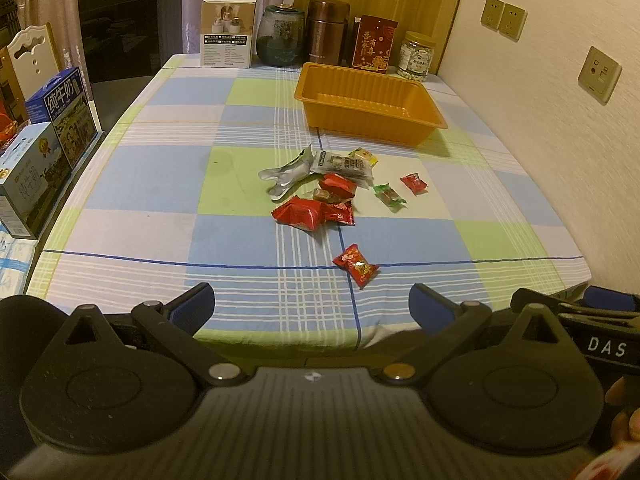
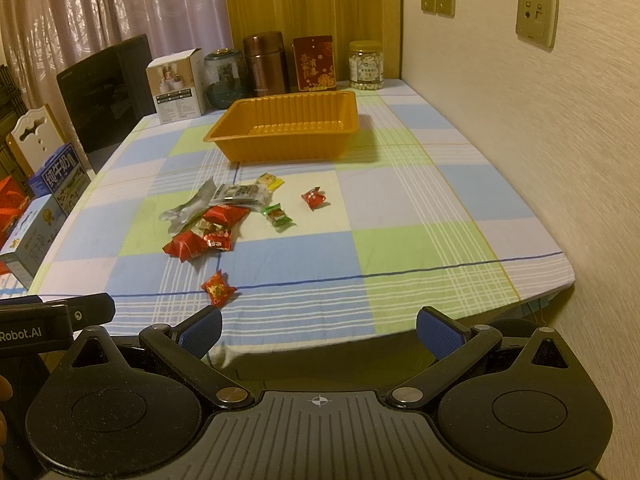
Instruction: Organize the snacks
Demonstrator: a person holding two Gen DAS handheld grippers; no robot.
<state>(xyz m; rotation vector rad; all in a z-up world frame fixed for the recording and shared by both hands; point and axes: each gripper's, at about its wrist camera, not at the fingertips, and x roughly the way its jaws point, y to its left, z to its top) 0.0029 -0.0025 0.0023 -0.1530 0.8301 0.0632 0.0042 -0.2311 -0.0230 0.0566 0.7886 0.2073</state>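
Several wrapped snacks lie in a loose pile [image 1: 320, 192] [image 2: 208, 224] mid-table: red packets, a silver wrapper [image 1: 286, 174], a grey packet [image 1: 340, 164] and a green candy [image 1: 389, 197] [image 2: 278, 217]. One red candy [image 1: 356, 266] [image 2: 218, 289] lies alone, nearest the front edge. Another red candy [image 1: 415, 183] [image 2: 314, 198] sits to the right. An empty orange tray [image 1: 320, 98] [image 2: 224, 136] stands behind them. My left gripper [image 1: 312, 306] and right gripper [image 2: 319, 330] hover open at the table's front edge, holding nothing.
A white box [image 1: 228, 32], a glass jar [image 1: 280, 36], a brown flask [image 1: 327, 32], a red tin [image 1: 374, 42] and a nut jar [image 1: 417, 56] line the back edge. Milk cartons [image 1: 48, 132] stand at the left. A wall [image 2: 560, 160] borders the right side.
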